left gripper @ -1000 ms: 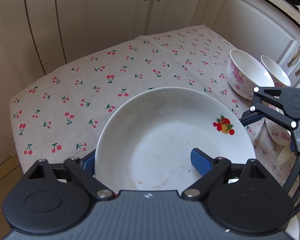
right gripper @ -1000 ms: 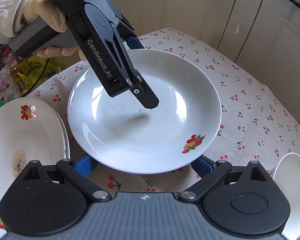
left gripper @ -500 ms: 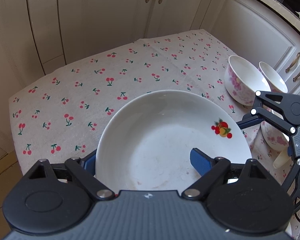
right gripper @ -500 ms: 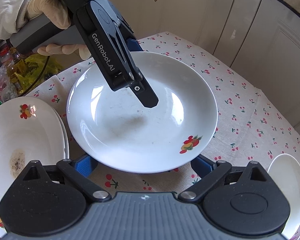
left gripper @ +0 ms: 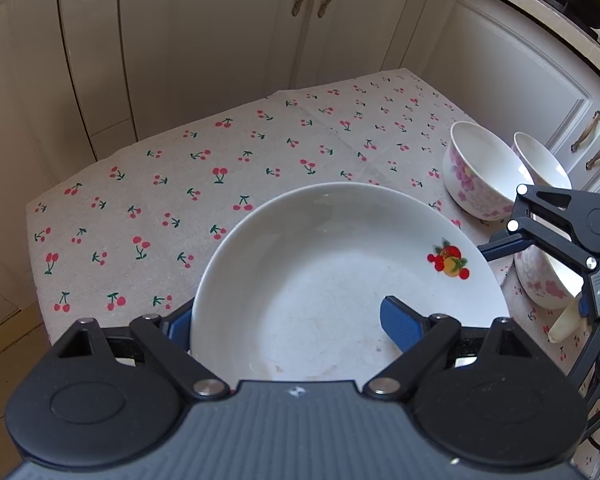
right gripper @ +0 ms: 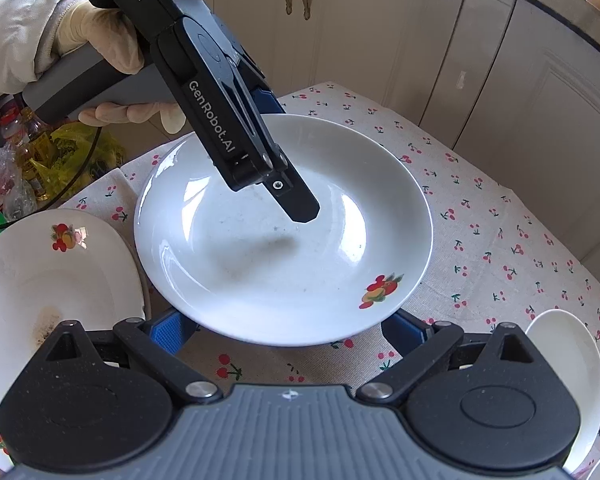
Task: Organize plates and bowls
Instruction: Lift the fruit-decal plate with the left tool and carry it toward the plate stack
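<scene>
My left gripper pinches the plate's near rim, one finger inside, one under; its jaws have just closed slightly. The plate hangs above the cloth, left of the bowls. My right gripper stands open beneath the plate's edge, holding nothing.

The white plate with the fruit decal sits a bit lower in the left wrist view than a second ago, so more of the cherry tablecloth shows beyond it. The left gripper has just closed in a little, with the plate rim between its jaws.
</scene>
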`<state>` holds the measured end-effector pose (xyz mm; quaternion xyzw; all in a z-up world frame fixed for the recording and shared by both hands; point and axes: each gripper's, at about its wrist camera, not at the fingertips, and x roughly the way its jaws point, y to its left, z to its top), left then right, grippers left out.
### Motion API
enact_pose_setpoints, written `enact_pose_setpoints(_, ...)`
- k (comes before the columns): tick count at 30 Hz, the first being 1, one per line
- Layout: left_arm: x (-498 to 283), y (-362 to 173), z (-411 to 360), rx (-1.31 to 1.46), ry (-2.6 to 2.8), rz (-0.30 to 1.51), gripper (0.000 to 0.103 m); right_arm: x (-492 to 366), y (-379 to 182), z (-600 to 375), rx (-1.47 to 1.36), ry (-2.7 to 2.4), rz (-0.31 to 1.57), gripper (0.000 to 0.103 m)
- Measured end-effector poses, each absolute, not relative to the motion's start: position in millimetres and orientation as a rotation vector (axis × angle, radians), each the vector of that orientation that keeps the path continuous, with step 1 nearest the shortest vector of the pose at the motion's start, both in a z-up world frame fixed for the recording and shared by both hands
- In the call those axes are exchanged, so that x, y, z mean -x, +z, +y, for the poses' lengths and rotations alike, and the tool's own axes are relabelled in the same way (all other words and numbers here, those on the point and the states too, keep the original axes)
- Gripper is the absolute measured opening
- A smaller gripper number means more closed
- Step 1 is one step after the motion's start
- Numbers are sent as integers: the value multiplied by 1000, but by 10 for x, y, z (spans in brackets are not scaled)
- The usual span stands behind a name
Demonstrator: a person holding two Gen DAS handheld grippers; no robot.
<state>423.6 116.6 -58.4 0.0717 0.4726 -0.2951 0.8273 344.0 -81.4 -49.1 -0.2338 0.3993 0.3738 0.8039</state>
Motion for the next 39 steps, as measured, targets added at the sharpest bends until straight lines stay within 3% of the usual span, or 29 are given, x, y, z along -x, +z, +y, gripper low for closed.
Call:
enact_pose_setpoints(22,-3813,-181,1066,-161,-627,951,91,-3053,-174,-968,477,790,783,100)
enact_pose_setpoints(39,-3061,34,1003,-138,-603,939,91,-2412,-12,-1030,474,836,767,100)
